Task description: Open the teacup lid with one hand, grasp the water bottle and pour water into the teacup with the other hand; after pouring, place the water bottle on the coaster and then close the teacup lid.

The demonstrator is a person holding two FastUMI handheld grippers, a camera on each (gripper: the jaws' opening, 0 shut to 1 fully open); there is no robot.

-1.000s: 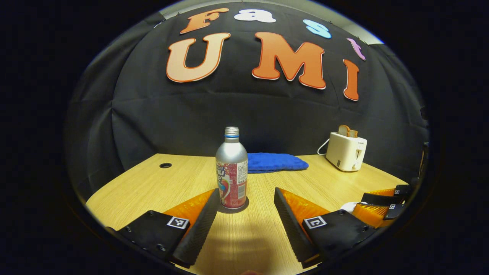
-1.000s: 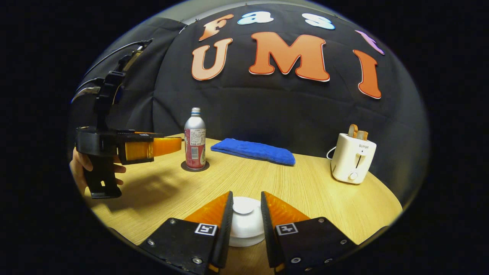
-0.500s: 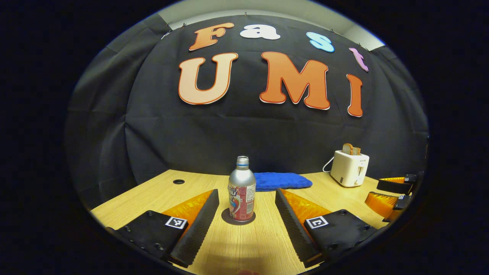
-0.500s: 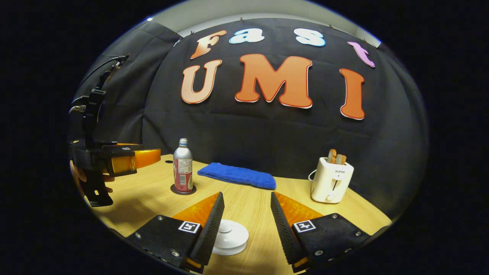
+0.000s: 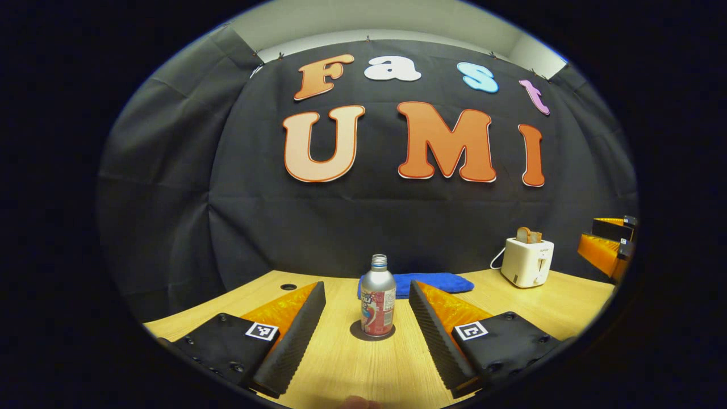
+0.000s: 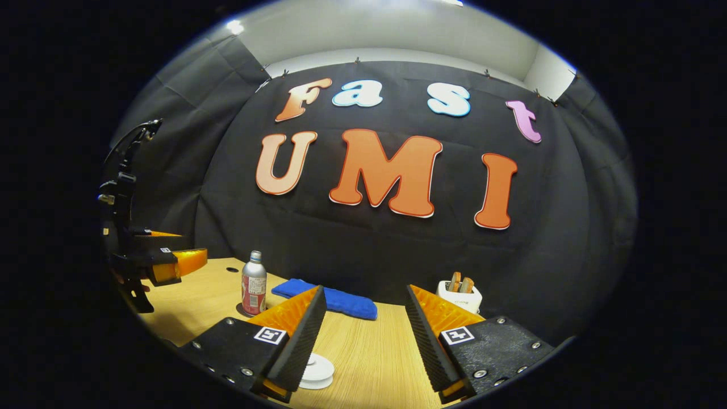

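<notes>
- Left gripper [image 5: 366,309] was spread wide, nothing between its fingers, held back from the bottle [image 5: 377,304] and lined up on it.
- Bottle stood upright on the dark coaster [image 5: 372,333], mid-table [image 5: 375,375], well apart from the fingers. Also seen in the right gripper view [image 6: 253,282].
- Right gripper [image 6: 362,324] was spread too and gripped nothing. The white lid [image 6: 316,371] sat low by its left finger, partly hidden behind it. It looked to be sitting on the teacup, but the cup body couldn't be made out.
- Blue cloth [image 5: 431,282] lay behind the bottle; toaster [image 5: 527,262] far right, well clear.
- Judgement: bottle on coaster, lid down, both grippers free, so either the task was finished or it had not started. Can't tell which from this.
- If lid work was the step: bring the right gripper down centred over the lid knob, pinch the knob squarely, move straight up or down, no sideways drag.
- If bottle was next: keep the left fingers level, straddle the bottle body below the shoulder, close evenly so it doesn't tip off the coaster.
- Risk: the smooth metal bottle could slip or topple from a one-sided touch.
</notes>
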